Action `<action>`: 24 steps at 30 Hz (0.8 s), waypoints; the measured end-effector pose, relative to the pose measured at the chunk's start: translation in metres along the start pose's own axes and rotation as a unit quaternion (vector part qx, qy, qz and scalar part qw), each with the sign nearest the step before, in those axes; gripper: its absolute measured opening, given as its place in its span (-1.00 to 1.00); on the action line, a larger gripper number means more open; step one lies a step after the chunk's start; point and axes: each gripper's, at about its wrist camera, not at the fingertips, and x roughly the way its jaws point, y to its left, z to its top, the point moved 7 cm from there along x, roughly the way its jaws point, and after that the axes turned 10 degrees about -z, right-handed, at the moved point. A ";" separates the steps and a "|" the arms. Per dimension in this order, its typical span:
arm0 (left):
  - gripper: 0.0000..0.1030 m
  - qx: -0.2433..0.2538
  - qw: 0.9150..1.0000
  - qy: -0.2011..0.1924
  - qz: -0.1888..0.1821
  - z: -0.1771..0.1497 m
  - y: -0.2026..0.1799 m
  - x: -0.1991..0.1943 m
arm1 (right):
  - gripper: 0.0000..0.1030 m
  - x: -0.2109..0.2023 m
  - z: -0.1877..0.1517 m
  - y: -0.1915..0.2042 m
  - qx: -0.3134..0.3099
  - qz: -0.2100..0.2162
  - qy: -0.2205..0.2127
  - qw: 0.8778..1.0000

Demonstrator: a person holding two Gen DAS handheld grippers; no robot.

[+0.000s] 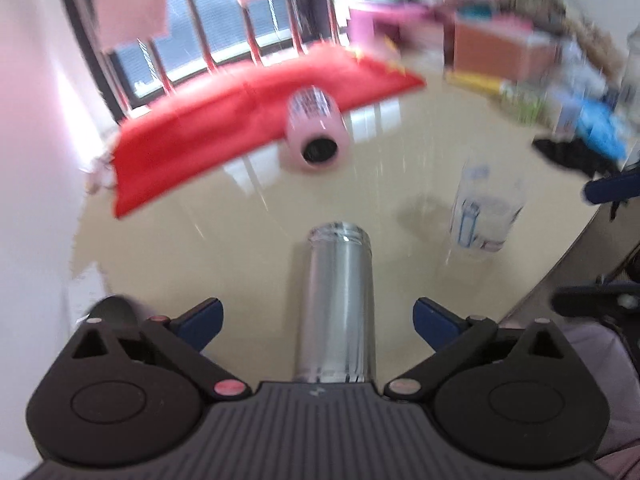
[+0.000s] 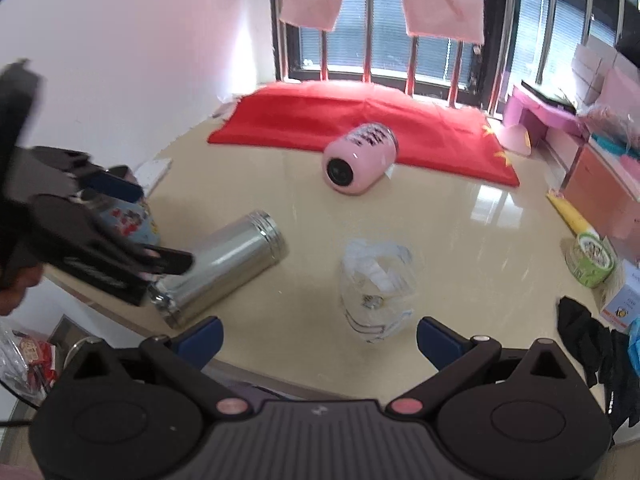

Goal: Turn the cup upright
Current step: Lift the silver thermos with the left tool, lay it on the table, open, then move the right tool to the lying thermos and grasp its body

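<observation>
A silver steel cup (image 1: 338, 304) lies on its side on the beige table, mouth pointing away. My left gripper (image 1: 316, 320) is open with its blue fingers on either side of the cup's base end, not touching. The right wrist view shows the same cup (image 2: 228, 264) and the left gripper (image 2: 132, 236) at its lower left end. A pink cup (image 1: 318, 128) (image 2: 356, 158) lies on its side further back. A clear glass (image 1: 486, 212) (image 2: 376, 288) stands upright just ahead of my open, empty right gripper (image 2: 318, 340).
A red cloth (image 2: 360, 124) covers the table's far side by the window. Boxes and packets (image 2: 600, 184) crowd the right edge, with a green tub (image 2: 592, 256) and black cloth (image 2: 592, 340). A patterned cup (image 2: 128, 220) sits behind the left gripper. The table's front edge (image 2: 280, 380) is close.
</observation>
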 end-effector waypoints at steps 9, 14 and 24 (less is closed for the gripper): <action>1.00 -0.074 0.997 -0.035 0.011 -0.064 0.035 -0.056 | 1.00 -0.008 0.011 0.051 -0.021 0.017 -0.010 1.000; 1.00 -0.096 0.994 -0.043 0.007 -0.095 0.054 -0.063 | 1.00 0.006 0.016 0.083 -0.033 0.018 0.001 0.999; 1.00 -0.122 0.990 -0.071 0.015 -0.119 0.085 -0.058 | 1.00 0.047 0.027 0.116 0.011 0.007 0.032 0.999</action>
